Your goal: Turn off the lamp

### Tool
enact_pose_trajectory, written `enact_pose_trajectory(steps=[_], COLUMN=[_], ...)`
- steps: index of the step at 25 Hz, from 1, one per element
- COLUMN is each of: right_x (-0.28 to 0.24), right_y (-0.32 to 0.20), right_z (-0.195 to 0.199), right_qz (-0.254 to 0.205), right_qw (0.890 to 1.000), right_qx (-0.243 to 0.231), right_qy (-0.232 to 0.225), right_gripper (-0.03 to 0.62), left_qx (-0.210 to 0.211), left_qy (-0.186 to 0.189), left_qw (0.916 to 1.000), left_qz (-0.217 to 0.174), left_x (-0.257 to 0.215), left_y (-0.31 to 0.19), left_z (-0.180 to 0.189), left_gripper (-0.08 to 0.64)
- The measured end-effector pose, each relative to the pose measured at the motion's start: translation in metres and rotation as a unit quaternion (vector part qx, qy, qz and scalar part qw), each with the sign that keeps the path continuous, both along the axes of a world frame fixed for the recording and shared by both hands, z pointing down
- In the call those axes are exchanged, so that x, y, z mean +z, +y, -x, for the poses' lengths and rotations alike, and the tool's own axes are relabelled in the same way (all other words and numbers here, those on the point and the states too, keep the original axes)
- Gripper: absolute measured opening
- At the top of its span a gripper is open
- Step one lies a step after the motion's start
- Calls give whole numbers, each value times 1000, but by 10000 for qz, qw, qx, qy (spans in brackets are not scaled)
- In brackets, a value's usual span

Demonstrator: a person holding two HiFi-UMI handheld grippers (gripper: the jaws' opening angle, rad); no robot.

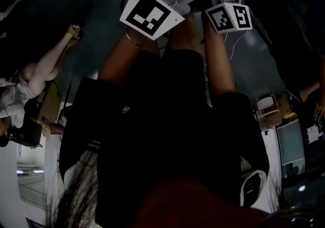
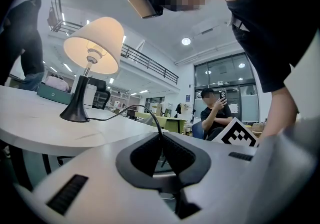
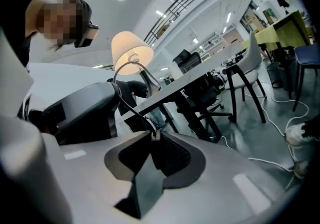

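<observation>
Left gripper [image 2: 161, 137] and right gripper [image 3: 154, 134] — 2 in all — each pinch the cord [image 2: 131, 109] tight (lamp [image 2: 93, 47] lit).

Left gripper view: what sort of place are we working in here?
Most likely an open-plan office with an upper level: a white desk top, a black office chair, a dark-railed mezzanine walkway overhead and a tall glass-panelled wall behind.

Black clothes [image 1: 167, 120], thin bracelet [image 1: 133, 39]; pale hand-held grippers [image 2: 161, 137] [image 3: 154, 135] with black pads [image 2: 175, 153], marker cubes [image 1: 151, 12].
</observation>
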State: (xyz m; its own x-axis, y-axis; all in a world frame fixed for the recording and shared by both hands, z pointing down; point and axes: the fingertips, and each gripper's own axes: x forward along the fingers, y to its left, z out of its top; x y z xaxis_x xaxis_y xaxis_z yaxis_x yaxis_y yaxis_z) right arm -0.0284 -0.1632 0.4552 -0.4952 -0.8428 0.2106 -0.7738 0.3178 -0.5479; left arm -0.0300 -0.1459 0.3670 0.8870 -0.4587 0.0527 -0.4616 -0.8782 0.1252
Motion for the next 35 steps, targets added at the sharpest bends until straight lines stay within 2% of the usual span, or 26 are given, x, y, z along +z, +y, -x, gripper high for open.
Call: enact_pose_trajectory(steps=[8, 17, 21, 26, 35], right_x=[1, -12, -19, -30, -37], right_y=[6, 8, 10, 12, 17], right_z=[-2, 2, -1, 0, 6], right_qz=[172, 55, -60, -175, -49], right_qw=[9993, 9952, 9931, 9859, 9722], right_qx=[-17, -137, -161, -242, -315], right_qy=[-330, -963, -1157, -1645, -2321], right_gripper=[69, 69, 69, 69, 69], left_qx=[-10, -92, -98, -109, -49], left_qy=[-296, -576, -836, -1046, -1278], left_qw=[9991, 9983, 9963, 9943, 9917], left_qz=[-311, -87, -167, -169, -89], left_x=[6, 37, 47, 67, 86], left_y=[3, 6, 13, 18, 17], left_z=[5, 31, 42, 50, 56], left_gripper=[26, 48, 51, 51, 52])
